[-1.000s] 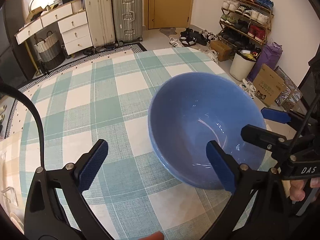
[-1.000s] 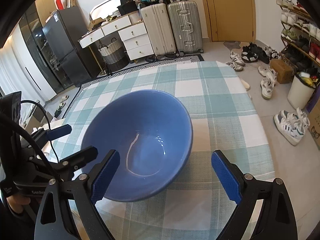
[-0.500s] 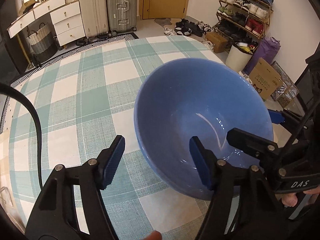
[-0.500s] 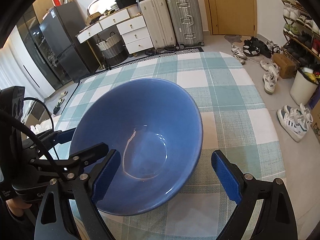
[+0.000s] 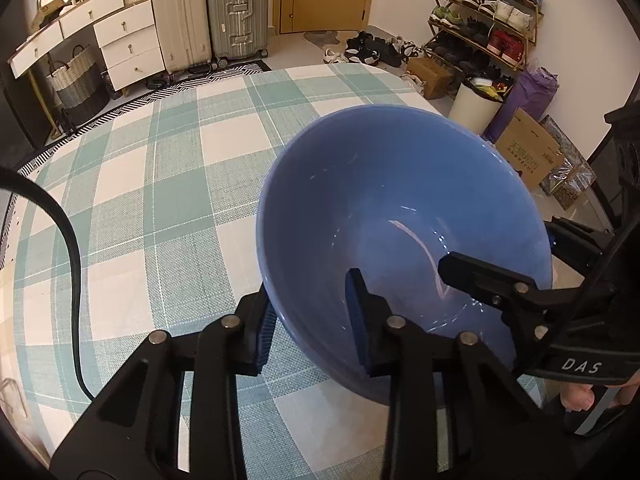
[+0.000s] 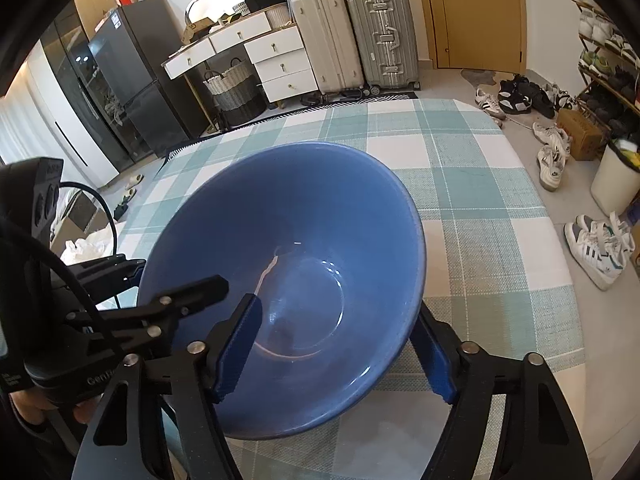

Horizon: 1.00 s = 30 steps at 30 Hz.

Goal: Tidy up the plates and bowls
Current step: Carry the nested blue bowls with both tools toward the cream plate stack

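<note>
While both tilt steeply down, left tool (image 5: 312, 316) is closing astride the blue bowl (image 5: 400, 216) wall at 7 o'clock; right tool (image 6: 336, 344) closing astride rim at 5 o'clock, w/ bowl on desk (image 5: 160, 184).

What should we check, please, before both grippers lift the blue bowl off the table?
1. Left gripper straddles the bowl wall, one finger inside, one outside: ok.
2. Left pads pressing the wall: cannot tell; jaws closing, the inner pad looks short of the wall.
3. Right gripper straddles the opposite wall: ok.
4. Right pads pressing the wall: not ok; jaws closing, a gap shows at the inner pad.
5. Bowl empty: ok.
6. Tablecloth around the bowl free of other dishes: ok in both views.
</note>
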### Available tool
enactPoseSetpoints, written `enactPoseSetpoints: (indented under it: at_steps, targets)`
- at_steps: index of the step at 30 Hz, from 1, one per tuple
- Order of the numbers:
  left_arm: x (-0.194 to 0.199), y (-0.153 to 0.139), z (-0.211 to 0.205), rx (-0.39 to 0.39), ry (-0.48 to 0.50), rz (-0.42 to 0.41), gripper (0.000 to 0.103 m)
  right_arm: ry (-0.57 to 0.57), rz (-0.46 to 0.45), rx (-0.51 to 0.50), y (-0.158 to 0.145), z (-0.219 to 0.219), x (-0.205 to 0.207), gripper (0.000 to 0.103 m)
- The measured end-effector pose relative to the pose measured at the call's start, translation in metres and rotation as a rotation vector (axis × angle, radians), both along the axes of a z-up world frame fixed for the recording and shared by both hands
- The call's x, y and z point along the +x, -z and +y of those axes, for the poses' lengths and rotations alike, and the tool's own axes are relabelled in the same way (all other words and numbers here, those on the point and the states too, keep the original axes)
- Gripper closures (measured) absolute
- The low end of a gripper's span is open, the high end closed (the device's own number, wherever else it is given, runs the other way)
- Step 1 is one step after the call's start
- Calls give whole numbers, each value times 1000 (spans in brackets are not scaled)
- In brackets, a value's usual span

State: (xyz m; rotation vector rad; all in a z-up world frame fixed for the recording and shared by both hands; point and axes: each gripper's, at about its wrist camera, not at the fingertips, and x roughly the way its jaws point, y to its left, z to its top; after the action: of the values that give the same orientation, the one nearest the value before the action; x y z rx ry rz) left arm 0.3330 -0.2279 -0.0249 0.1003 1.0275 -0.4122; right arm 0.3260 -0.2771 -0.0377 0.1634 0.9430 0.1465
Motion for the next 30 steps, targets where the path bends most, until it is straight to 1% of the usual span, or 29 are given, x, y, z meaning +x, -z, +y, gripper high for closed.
enactPoseSetpoints:
  at_steps: [3, 4, 5, 7, 14, 18, 21, 27, 30]
  targets:
    - [0, 0, 0, -1, -1, -1, 74, 8, -2, -20, 1, 0, -1, 38]
    - [0, -1, 0, -2, -2, -2, 74, 11, -2, -26, 1, 0, -1, 41]
    - [0, -1, 1, -3, -2, -2, 75, 18, -3, -34, 2, -1, -1, 47]
    - [-1, -2, 1, -5, -2, -2, 75, 23, -3, -48, 3, -3, 0, 51]
    - [-1, -3, 2, 3, 0, -7, 75, 23, -4, -63, 4, -3, -1, 54]
    - [-2, -3, 3, 7, 3, -10, 75, 30, -3, -53, 6, -4, 0, 56]
    - [-3, -3, 3, 11, 2, -14, 77, 32, -4, -43, 7, -5, 0, 57]
    - [-6, -3, 3, 22, 6, -21, 78, 21, -8, -79, 7, -2, -1, 59]
    - [-6, -3, 3, 22, 4, -22, 79, 20, -9, -87, 6, -1, -2, 63]
